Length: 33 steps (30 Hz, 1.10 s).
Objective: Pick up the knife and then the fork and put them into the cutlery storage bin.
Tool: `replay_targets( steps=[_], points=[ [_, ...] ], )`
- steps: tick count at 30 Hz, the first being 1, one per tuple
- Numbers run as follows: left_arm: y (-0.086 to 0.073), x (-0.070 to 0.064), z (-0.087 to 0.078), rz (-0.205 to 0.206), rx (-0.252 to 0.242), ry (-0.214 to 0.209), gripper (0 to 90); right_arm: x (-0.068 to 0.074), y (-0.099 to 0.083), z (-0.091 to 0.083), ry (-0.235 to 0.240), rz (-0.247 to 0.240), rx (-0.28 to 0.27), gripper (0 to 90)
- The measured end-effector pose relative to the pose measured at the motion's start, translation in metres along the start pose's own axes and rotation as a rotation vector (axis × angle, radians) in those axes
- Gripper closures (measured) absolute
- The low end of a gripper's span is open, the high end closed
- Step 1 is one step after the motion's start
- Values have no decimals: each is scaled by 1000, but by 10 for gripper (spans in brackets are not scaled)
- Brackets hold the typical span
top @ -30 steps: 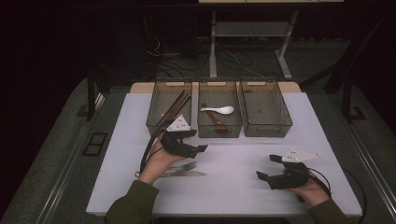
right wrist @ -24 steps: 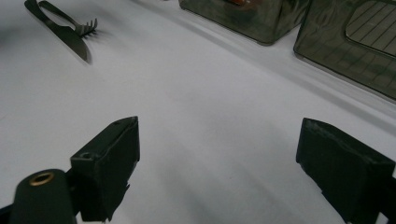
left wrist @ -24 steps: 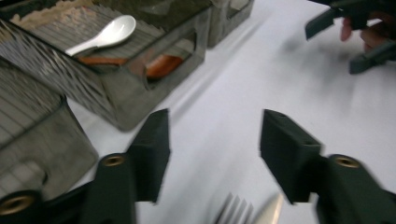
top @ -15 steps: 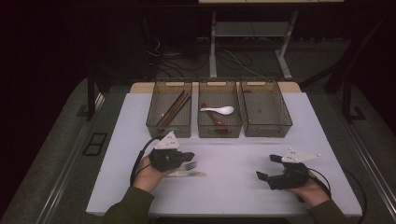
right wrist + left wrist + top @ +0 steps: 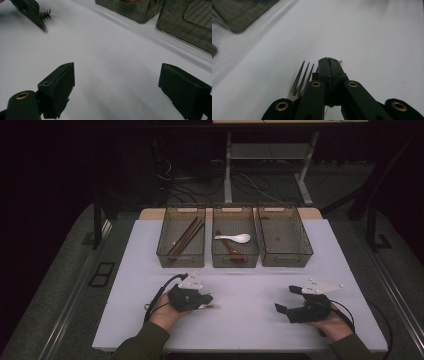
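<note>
A metal fork [image 5: 209, 306] lies on the white table [image 5: 250, 285] in front of the left bin. My left gripper [image 5: 200, 300] rests low over it with its jaws pressed together. In the left gripper view the left gripper [image 5: 329, 61] is shut, and the fork [image 5: 303, 75] shows its tines just left of the jaws and under them. Whether the fork is pinched I cannot tell. My right gripper [image 5: 285, 298] sits on the table at the right, open and holding nothing. The right gripper view shows the right gripper [image 5: 116, 82] with its jaws wide apart over bare table.
Three clear bins stand in a row at the back. The left bin [image 5: 165, 251] holds brown chopsticks [image 5: 184, 237]. The middle bin [image 5: 216, 251] holds a white spoon [image 5: 233, 238] and a brown spoon [image 5: 230, 251]. The right bin [image 5: 303, 245] looks empty.
My left gripper has come back from near the left bin and dropped down over the fork. The fork and the right gripper have stayed in place.
</note>
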<state>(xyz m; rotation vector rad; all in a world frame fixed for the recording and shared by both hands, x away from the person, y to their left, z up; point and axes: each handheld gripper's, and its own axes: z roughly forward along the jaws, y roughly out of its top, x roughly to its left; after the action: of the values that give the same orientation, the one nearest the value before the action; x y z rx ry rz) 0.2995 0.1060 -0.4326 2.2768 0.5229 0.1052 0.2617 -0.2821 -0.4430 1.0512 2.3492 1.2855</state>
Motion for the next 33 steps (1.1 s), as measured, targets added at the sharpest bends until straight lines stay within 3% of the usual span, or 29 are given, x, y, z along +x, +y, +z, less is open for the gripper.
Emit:
replay_targets(
  steps=[3, 11, 18, 21, 24, 28, 32, 33],
  points=[
    [0, 3, 4, -4, 6, -5, 893, 1, 0, 0, -2, -1, 1, 136],
    [3, 14, 7, 7, 22, 42, 893, 0, 0, 1, 2, -3, 5, 137],
    [6, 29, 12, -19, 11, 85, 893, 1, 0, 2, -2, 1, 7, 137],
    [5, 32, 11, -31, 8, 82, 892, 1, 0, 3, -2, 1, 10, 137],
    [4, 32, 4, -38, -17, 78, 888, 1, 0, 3, 0, -1, 8, 137],
    [-2, 35, -16, -33, -51, 91, 805, 1, 0, 1, 1, -5, 5, 137],
    [-18, 39, -34, -11, -26, 119, 720, 0, 0, 2, 1, -4, 7, 137],
    [-23, 40, -38, -21, -30, 122, 708, 0, 0, 2, 2, 0, 9, 137]
  ],
)
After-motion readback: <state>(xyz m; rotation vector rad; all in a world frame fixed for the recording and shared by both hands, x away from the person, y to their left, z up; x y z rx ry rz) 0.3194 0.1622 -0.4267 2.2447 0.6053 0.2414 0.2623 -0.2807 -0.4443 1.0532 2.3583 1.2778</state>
